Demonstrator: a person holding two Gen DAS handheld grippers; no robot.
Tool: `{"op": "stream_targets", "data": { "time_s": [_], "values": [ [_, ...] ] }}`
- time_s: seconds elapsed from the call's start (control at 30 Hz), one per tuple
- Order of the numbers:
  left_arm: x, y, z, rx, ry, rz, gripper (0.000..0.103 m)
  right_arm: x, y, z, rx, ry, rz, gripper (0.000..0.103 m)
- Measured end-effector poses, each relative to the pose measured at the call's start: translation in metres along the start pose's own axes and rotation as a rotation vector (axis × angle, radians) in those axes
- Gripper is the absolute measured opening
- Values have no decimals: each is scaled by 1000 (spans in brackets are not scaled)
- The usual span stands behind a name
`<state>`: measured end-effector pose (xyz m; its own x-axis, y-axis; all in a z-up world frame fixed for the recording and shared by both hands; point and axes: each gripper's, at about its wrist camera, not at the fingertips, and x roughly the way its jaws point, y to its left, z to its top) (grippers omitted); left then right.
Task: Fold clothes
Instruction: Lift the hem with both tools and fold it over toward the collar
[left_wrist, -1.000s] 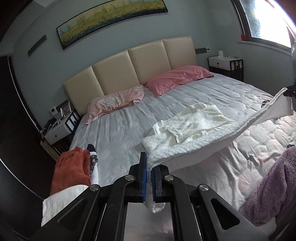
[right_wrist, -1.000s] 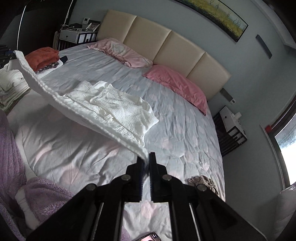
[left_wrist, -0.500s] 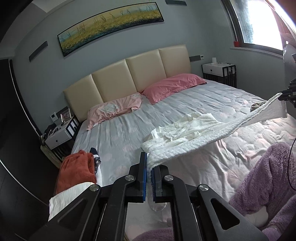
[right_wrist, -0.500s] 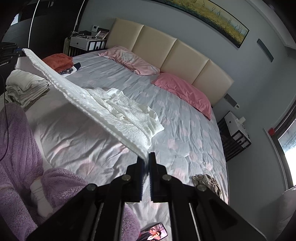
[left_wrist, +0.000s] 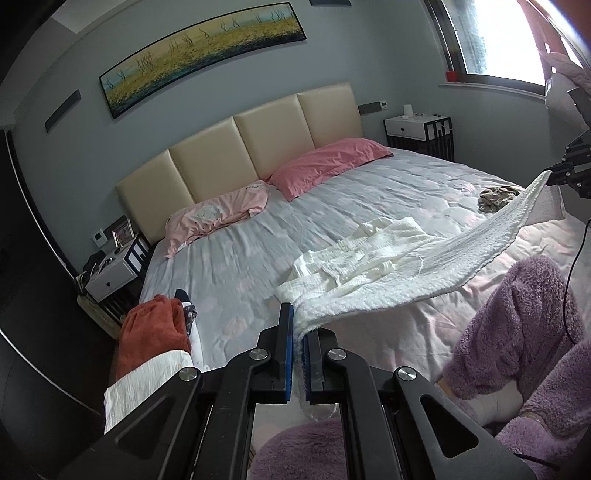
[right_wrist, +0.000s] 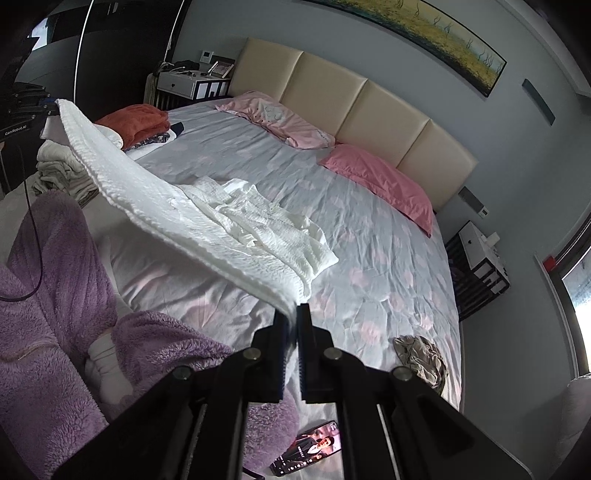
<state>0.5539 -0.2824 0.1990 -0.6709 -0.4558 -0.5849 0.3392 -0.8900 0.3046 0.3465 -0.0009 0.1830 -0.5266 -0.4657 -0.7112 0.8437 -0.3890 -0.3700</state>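
The left gripper (left_wrist: 298, 334) and the right gripper (right_wrist: 294, 325) each have their fingers closed on one end of a white knitted garment (left_wrist: 424, 269), whose edge stretches taut between them above the bed (left_wrist: 258, 258) while its far part lies crumpled on the sheet.

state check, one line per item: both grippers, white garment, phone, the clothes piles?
left gripper: shut on white garment's hem
right gripper: shut on its other end
white garment: hem lifted taut, rest crumpled on bed
phone: screen lit, face up
orange garment: folded, stacked
beige garment: crumpled, unfolded
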Motion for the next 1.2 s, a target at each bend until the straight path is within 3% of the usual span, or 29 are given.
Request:
{"op": "stream_targets", "data": {
  "time_s": [0.33,0.63,0.97,1.2],
  "values": [
    [65,-1,4,20,99,12,4,68,-6,10,1,80,5,5],
    [150,22,43,32,149,14,4,149,-38,50,-5,142,-12,5],
    [275,41,91,111,239,54,4,249,-78,114,-49,193,-52,4],
    [396,52,103,113,339,54,4,353,-102,148,-53,224,-62,5]
  ]
}}
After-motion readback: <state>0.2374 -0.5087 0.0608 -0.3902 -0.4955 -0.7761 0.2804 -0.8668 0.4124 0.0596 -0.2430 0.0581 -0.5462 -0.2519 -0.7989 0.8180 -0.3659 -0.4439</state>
